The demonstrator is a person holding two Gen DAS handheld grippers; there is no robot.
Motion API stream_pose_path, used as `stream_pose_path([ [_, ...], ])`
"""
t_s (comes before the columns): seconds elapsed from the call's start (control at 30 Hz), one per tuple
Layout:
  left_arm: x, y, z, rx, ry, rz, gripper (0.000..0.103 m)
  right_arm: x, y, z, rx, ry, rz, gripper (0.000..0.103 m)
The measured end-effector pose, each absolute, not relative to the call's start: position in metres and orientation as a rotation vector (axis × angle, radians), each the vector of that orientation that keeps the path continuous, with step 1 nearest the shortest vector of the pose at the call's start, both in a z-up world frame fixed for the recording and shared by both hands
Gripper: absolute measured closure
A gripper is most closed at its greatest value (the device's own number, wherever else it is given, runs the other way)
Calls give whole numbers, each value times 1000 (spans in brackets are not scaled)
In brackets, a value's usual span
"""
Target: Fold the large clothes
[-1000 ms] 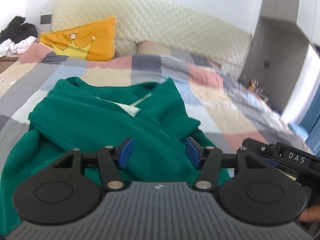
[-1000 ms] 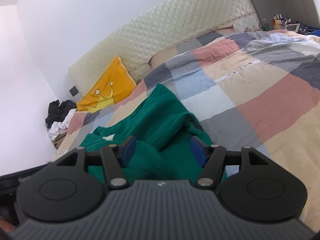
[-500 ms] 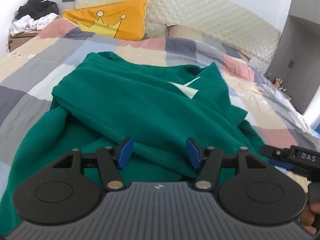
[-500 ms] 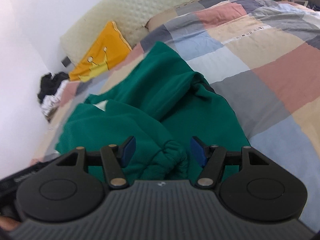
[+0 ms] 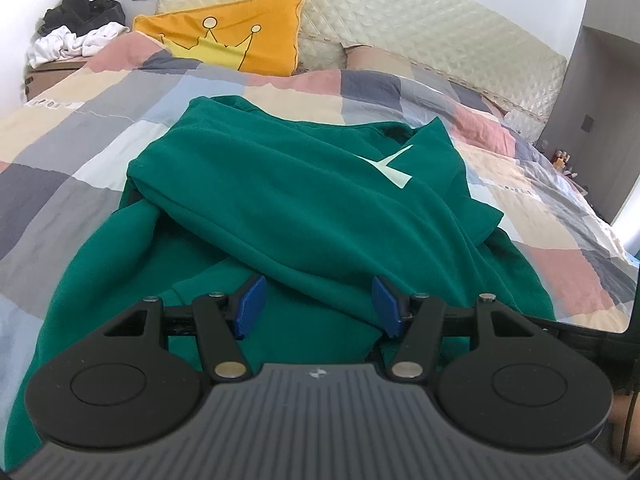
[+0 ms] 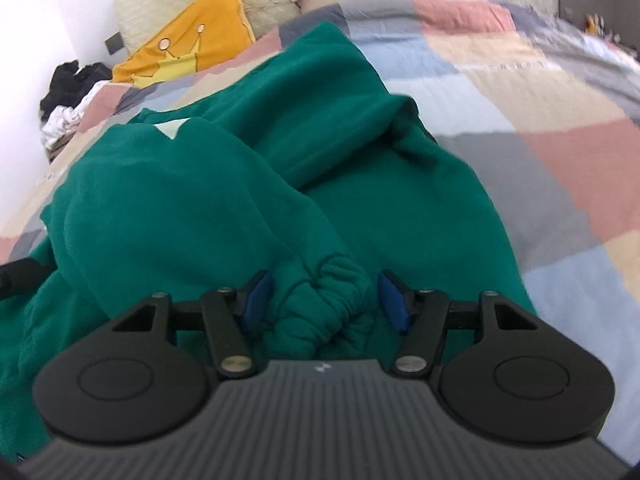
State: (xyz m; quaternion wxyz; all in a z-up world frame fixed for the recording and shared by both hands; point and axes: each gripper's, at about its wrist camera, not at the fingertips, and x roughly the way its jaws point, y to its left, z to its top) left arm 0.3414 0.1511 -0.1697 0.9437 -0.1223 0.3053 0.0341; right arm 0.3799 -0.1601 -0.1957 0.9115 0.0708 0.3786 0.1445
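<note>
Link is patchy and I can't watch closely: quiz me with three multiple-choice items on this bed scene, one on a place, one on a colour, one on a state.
1. Where does the yellow crown pillow lie?
A. against the headboard
B. on the floor
C. on top of the garment

2. What colour is the large garment on the bed?
A. red
B. green
C. white

3. How is the garment's gathered cuff placed at the right gripper?
A. clamped flat between shut pads
B. between the jaws, pads not pressing it
C. far off near the pillow

Answers:
1 A: it leans on the quilted headboard.
2 B: green all over, bar a pale mark.
3 B: the jaws are closing, with gaps visible beside the cuff.
</note>
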Motion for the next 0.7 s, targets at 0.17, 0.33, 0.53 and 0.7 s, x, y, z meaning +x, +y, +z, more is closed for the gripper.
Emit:
stream_pose_path([
  [0.17,341,150,-173,-268,638,75,39,373,-165,-190,207,765,294,41],
  [0.33,326,145,-162,-268,610,101,39,348,-178,-168,242,718,302,41],
  [0.53,297,136,-143,-260,559,101,39,312,-189,-145,204,683,250,41],
  [0.7,265,130,-136,-229,523,127,39,287,-195,-131,175,680,234,41],
])
